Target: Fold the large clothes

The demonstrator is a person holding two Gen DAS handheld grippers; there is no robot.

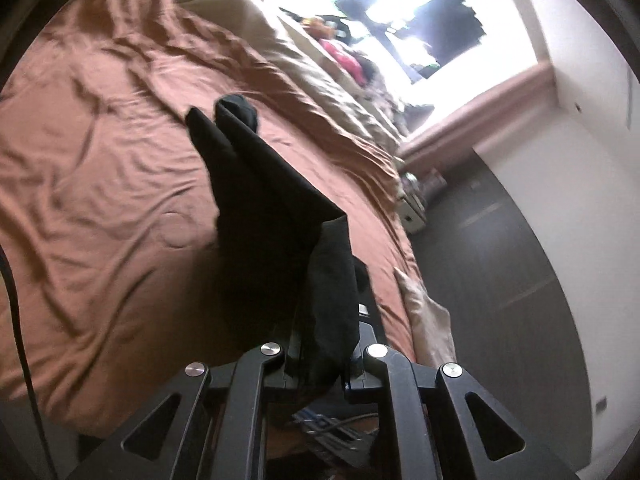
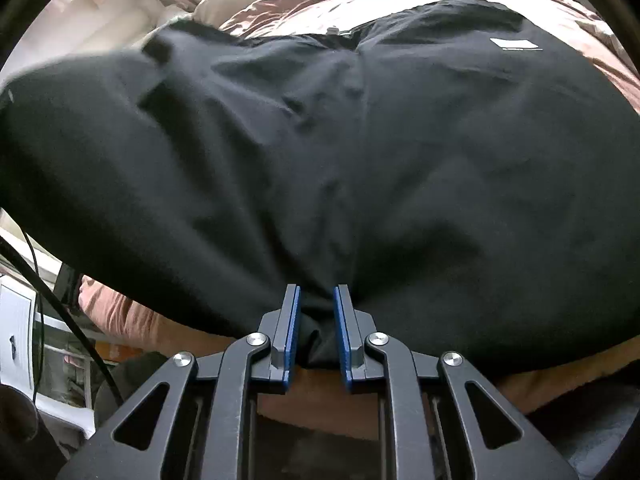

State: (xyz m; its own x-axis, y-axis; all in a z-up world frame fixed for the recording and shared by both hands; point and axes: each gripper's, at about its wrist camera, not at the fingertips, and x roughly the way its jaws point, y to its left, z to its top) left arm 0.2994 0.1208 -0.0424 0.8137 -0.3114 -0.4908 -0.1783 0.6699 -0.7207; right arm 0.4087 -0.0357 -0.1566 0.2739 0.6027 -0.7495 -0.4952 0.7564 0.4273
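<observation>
Two grippers: both in view, each closed on the same black garment (image 2: 320, 152).
Left gripper (image 1: 324, 364): fingers hidden under bunched black cloth; fabric is pinched between them and rises away from the gripper in a taut, folded sheet.
Garment, left wrist view (image 1: 260, 200): lifted off the bed, far end folded over into a rounded tip above the brown bedspread (image 1: 100, 140).
Right gripper (image 2: 317, 332): blue-padded fingers (image 2: 292, 320) stand a little apart with a wad of black cloth clamped between them.
Garment, right wrist view: spread wide across the bed, wrinkled, filling most of the frame; small white label (image 2: 514, 44) on its upper right part.
Bedspread: rumpled, brown, under the garment in both views.
Pillows (image 1: 240, 12): beige, at the far end of the bed.
Window (image 1: 400, 8): bright, overexposed, beyond the bed.
Floor (image 1: 500, 280): dark, beside the bed.
Cable (image 2: 60, 288): black, at left of the right wrist view.
</observation>
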